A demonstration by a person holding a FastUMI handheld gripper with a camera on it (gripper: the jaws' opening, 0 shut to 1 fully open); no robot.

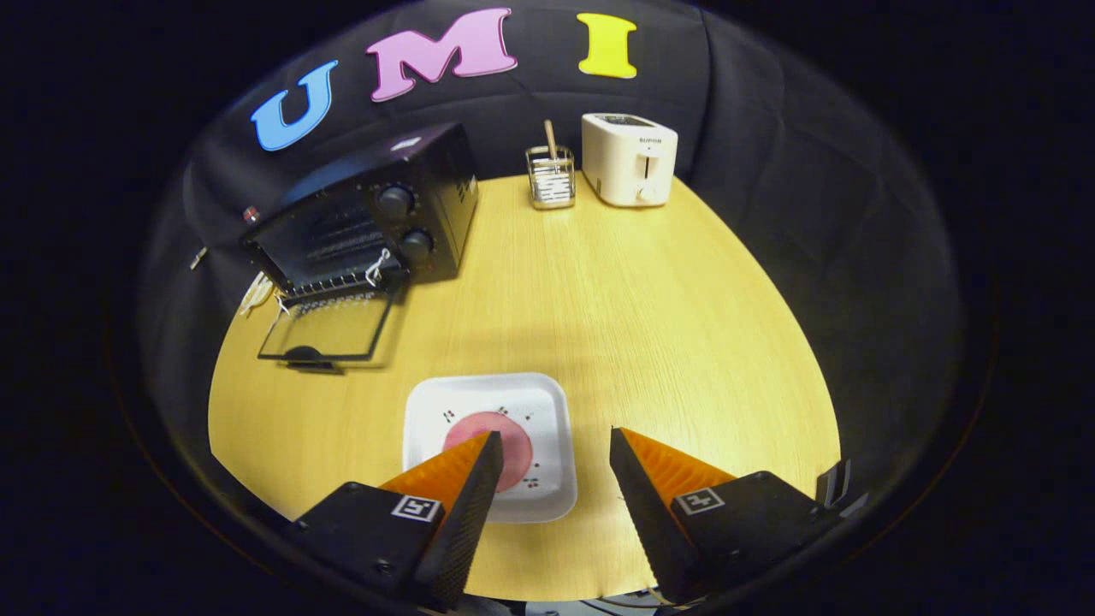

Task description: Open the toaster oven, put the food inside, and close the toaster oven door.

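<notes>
Already the toaster oven (pixel 368 222) at the far left of the desk (pixel 616 299) has its door (pixel 329 329) folded down, so loading is the step in hand. The tongs (pixel 554 449) hang released over the near edge, grasping nothing, their 2 fingers spread above the white plate (pixel 547 402) that carries the pink food (pixel 517 445). Next they likely must drop, clench on the food, and carry it left into the oven.

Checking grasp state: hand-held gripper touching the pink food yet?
Cannot tell. In the gripper view the open hand-held gripper has one finger overlapping the food on the plate; height unclear.
</notes>
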